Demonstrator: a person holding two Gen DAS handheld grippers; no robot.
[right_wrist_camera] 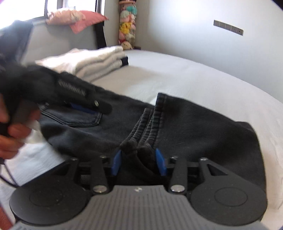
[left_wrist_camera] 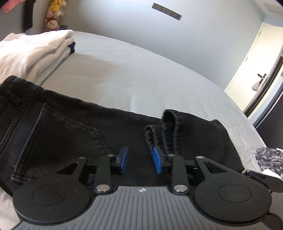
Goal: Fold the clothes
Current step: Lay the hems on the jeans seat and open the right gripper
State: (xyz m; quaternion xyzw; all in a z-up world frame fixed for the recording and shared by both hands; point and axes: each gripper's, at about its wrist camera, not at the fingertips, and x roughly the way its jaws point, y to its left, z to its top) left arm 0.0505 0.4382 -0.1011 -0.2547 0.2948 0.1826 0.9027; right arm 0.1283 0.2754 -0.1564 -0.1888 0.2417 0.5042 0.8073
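Black jeans (left_wrist_camera: 61, 134) (right_wrist_camera: 194, 127) lie folded on the grey bed sheet (left_wrist_camera: 132, 74), back pocket up. Their leg hems (left_wrist_camera: 168, 127) (right_wrist_camera: 146, 127) are bunched on top near the middle. My left gripper (left_wrist_camera: 141, 159) hovers low over the jeans beside the pocket; its blue pads stand apart with nothing pinched. In the right wrist view a hand holds the left gripper (right_wrist_camera: 99, 108) over the pocket. My right gripper (right_wrist_camera: 138, 163) has its pads spread, and the bunched hem ends sit loosely between them.
A stack of folded white clothes (left_wrist_camera: 26, 53) (right_wrist_camera: 92, 62) sits at the back left of the bed. Plush toys (left_wrist_camera: 54, 14) (right_wrist_camera: 127, 26) stand in the corner. A patterned garment (left_wrist_camera: 268, 157) lies at the bed's right edge, with a door (left_wrist_camera: 247, 70) beyond.
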